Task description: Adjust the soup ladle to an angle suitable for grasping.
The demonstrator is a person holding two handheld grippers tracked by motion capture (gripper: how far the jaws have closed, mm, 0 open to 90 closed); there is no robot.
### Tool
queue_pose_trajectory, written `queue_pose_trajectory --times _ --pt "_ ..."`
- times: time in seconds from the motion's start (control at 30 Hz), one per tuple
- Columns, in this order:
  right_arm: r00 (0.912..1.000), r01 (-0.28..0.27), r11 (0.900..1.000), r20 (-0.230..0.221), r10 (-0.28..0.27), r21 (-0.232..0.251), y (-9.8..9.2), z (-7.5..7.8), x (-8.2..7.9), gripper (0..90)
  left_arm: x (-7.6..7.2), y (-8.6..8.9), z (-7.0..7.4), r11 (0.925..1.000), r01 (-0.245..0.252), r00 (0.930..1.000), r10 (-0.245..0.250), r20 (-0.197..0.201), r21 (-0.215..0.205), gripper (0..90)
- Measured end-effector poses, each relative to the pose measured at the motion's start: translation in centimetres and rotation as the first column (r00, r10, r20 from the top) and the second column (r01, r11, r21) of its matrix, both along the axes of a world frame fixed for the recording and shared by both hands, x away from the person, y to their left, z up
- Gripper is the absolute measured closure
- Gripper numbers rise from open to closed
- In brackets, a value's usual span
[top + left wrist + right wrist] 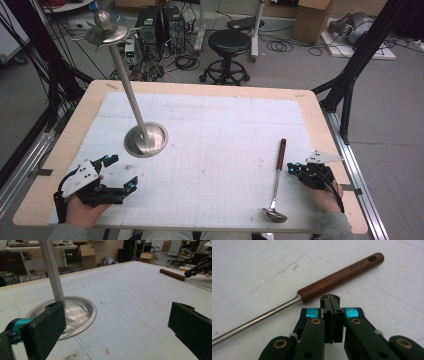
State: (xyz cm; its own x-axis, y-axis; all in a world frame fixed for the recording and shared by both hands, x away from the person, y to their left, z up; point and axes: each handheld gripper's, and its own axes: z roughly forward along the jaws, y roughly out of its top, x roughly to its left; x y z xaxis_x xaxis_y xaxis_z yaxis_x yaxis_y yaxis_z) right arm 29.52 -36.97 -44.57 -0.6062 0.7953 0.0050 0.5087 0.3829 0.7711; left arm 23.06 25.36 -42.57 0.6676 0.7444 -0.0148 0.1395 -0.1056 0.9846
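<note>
Wooden-handled ladle (278, 176) lies on the table (210, 150) at the right, long axis running near-to-far, just left of the right hand-held gripper (291, 168), jaws pressed shut on nothing, way nearer than the left one.

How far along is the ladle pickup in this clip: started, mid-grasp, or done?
Barely started. Done: nothing, since the ladle lies flat on the table, apart from the metal stand. In hand: the right gripper sits beside the ladle's wooden handle, jaws pressed shut on nothing. The left gripper rests open near the stand's base. Left: open the jaws, grasp the handle and lift; the destination is probably the stand.
</note>
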Motion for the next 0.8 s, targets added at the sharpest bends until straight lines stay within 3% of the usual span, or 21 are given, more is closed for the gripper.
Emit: queue_pose_trajectory --times 0.13,0.8 --pt "0.9998 0.013 1.000 -0.013 -0.013 0.000 0.0 -0.4 0.6 90.0 -0.2 0.3 0.0 1.0000 -0.007 1.0000 0.007 -0.002 -0.001 2.0" --pt "0.9979 -0.062 0.997 0.017 0.063 -0.053 2.5 -0.4 1.9 90.0 -0.1 0.1 -0.2 0.9998 -0.013 0.9999 0.013 -0.010 0.015 2.0"
